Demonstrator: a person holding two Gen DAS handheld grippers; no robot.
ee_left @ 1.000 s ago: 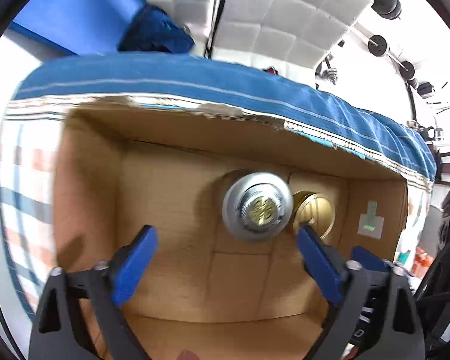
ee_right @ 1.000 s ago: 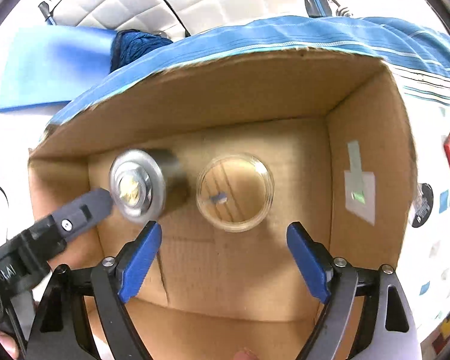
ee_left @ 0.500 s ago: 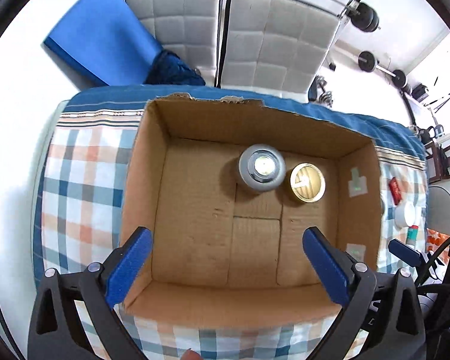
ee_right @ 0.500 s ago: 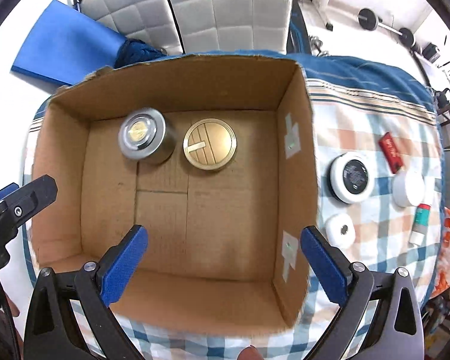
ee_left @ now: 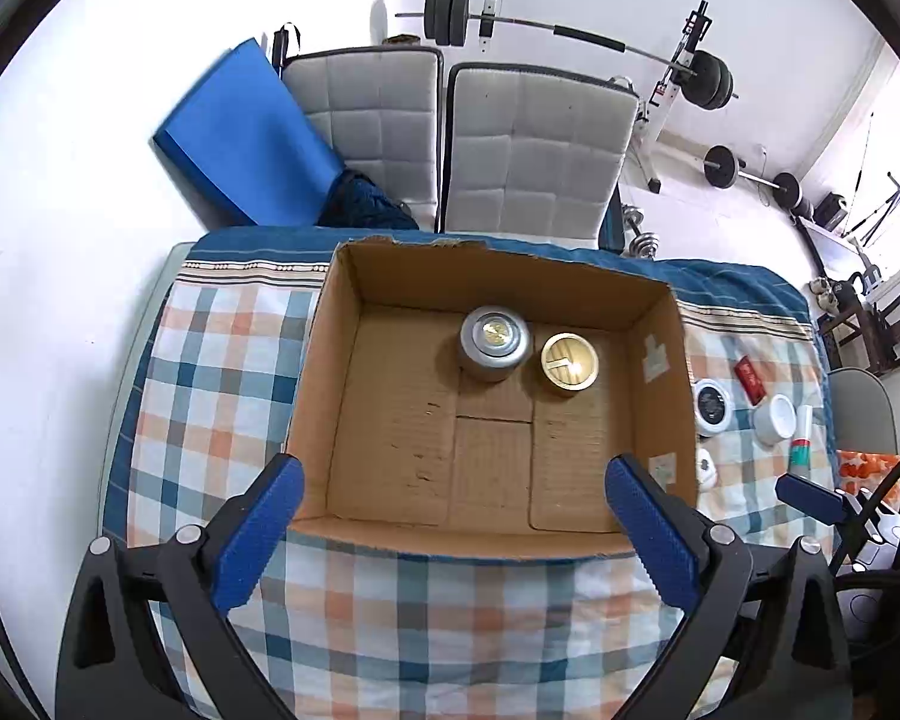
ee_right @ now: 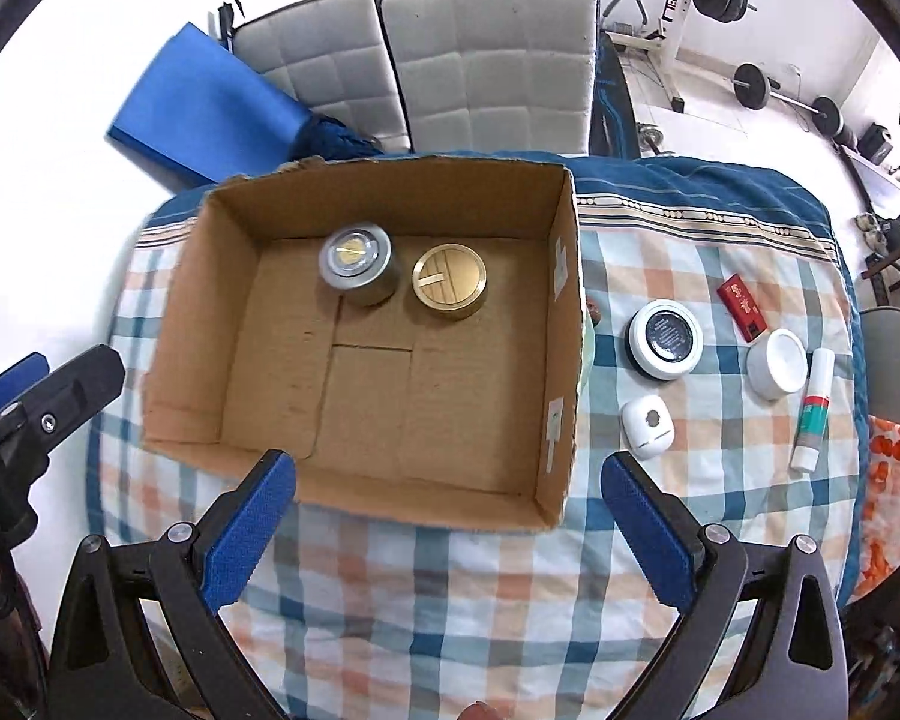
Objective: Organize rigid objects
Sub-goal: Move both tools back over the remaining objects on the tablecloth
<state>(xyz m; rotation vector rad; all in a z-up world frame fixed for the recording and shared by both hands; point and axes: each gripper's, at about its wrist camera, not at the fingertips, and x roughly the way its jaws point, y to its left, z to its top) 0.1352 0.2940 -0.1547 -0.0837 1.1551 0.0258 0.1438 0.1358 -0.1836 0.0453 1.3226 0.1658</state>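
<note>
Both tools (ee_left: 453,519) (ee_right: 448,513) agape over plaid tablecloth (ee_right: 450,600) (gym gear behind).

Nothing readable anywhere. Showing only faint pale marks on the red packet (ee_right: 743,307), too small to make out. Carrying tiny, blurred print on the dark round face of the white-rimmed jar (ee_right: 666,339), not legible. Wearing red and green bands on the white tube (ee_right: 813,411), with no letters distinguishable. Bearing pale tape patches on the inner wall of the cardboard box (ee_right: 561,324), with no writing resolving on them. Showing a raised bar on the gold tin (ee_right: 449,281), not a character.
</note>
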